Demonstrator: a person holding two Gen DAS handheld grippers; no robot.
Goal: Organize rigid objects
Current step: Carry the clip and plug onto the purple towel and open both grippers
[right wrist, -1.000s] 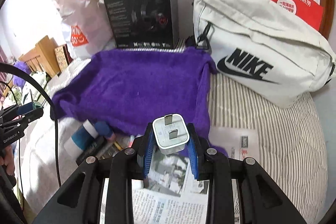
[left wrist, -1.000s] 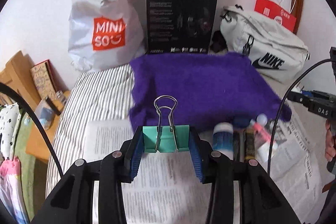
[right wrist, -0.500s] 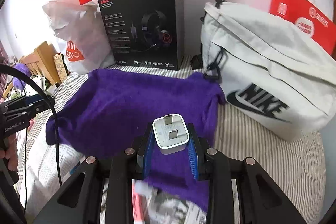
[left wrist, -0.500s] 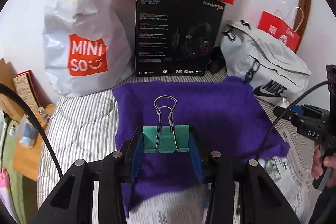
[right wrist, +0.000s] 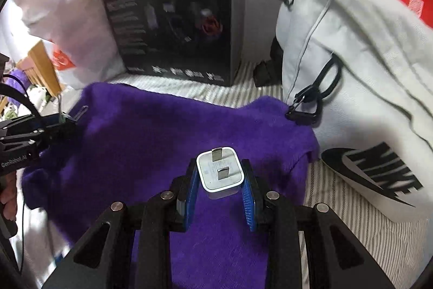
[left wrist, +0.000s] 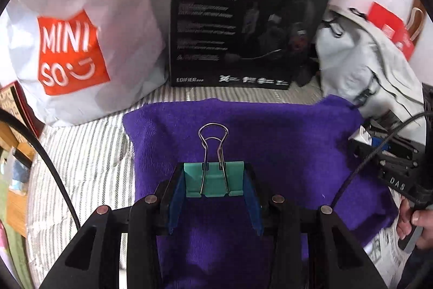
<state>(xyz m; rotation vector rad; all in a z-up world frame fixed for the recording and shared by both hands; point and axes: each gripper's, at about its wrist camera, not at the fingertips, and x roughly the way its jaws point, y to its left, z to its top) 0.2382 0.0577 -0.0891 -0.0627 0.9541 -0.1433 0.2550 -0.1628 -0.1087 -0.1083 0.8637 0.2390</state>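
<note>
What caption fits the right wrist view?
Right gripper clamps a white plug adapter above a purple towel, with a white Nike bag alongside.

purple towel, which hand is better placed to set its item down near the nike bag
Right: its gripper holds the white charger over the purple towel corner beside the Nike bag.

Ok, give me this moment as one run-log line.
left gripper: shut on binder clip | right gripper: shut on charger plug | both above purple towel
</note>
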